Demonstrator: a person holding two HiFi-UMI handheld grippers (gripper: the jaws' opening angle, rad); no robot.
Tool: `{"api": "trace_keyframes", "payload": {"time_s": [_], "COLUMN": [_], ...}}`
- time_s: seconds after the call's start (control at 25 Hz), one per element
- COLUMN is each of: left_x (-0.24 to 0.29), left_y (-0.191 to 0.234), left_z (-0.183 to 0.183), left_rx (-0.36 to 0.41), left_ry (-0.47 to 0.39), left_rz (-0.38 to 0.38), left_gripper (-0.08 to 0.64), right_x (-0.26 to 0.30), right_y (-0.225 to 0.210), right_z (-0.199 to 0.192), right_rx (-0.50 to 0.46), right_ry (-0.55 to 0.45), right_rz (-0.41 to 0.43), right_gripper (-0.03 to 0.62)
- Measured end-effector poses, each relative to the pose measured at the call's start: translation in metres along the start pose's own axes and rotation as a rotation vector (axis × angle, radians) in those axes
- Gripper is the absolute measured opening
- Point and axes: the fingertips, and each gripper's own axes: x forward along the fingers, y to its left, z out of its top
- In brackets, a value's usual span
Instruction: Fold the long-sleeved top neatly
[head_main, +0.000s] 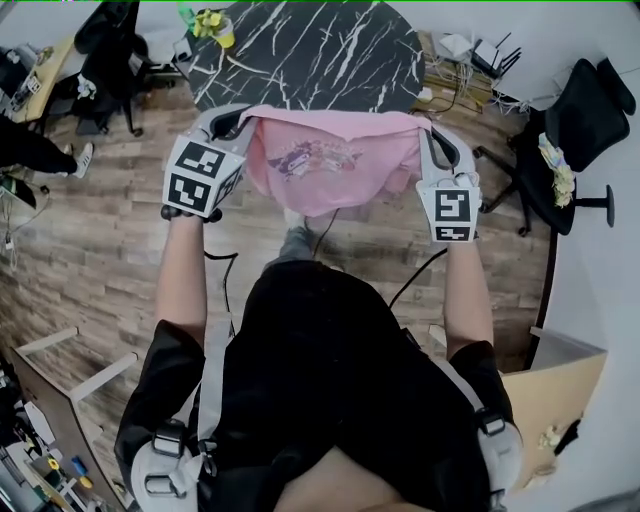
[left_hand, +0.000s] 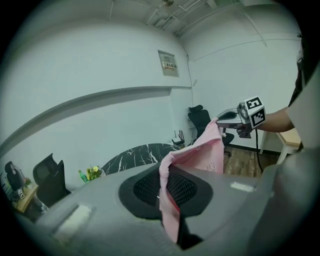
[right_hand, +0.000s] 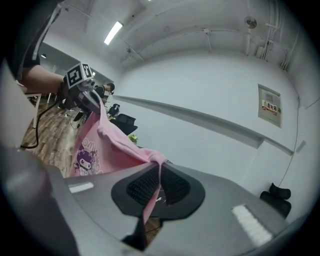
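Person (head_main: 330, 400) is standing at the lower middle of the head view, holding the pink long-sleeved top (head_main: 335, 165) up in the air between both grippers.

Left gripper (head_main: 243, 120) is pinching the top's upper left corner. In the left gripper view its jaws are pressing together on a bunched fold of pink cloth, and a strip is hanging down out of them. Right gripper (head_main: 427, 130) is pinching the upper right corner the same way, jaws pressed together on a thin gathered fold.

Edges: the upper edge is running nearly level from one gripper to the other, with a slight dip in the middle. The body is hanging below it with the cartoon print (head_main: 312, 157) facing the head camera. The lower hem is curving above the wooden floor (head_main: 110, 250), not reaching it.

Desk (head_main: 300, 55), round and black with white veining, is filling the upper centre. The top's upper edge is overlapping the desk's near rim in the frame; contact cannot be told.

Room: bare floor is lying open at the left middle. Black cables (head_main: 222, 275) are trailing beneath the top. One black office chair (head_main: 110, 40) is standing at upper left. Another black chair (head_main: 580, 110) is at the right edge. A pale wooden panel (head_main: 550, 395) is sitting just beside the person's right elbow. A yellow-flowered plant (head_main: 212, 25) is sitting at the desk's upper left rim.
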Motion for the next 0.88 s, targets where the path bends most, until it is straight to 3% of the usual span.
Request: {"api": "trace_keyframes", "payload": {"time_s": [0.56,0.88], "left_x": [0.115,0.171], "left_y": [0.131,0.192], "left_z": [0.03,0.011], "left_rx": [0.049,-0.02], "left_ry": [0.018,0.055], "left_rz": [-0.047,-0.084], "left_gripper": [0.023,0.023], "right_x": [0.162,0.25], "right_y": [-0.052,-0.058], "right_z": [0.01,0.004], "right_rx": [0.006,0.031], "right_ry": [0.066,0.144], "right_rz": [-0.05,-0.077], "right_gripper": [0.014,0.014]}}
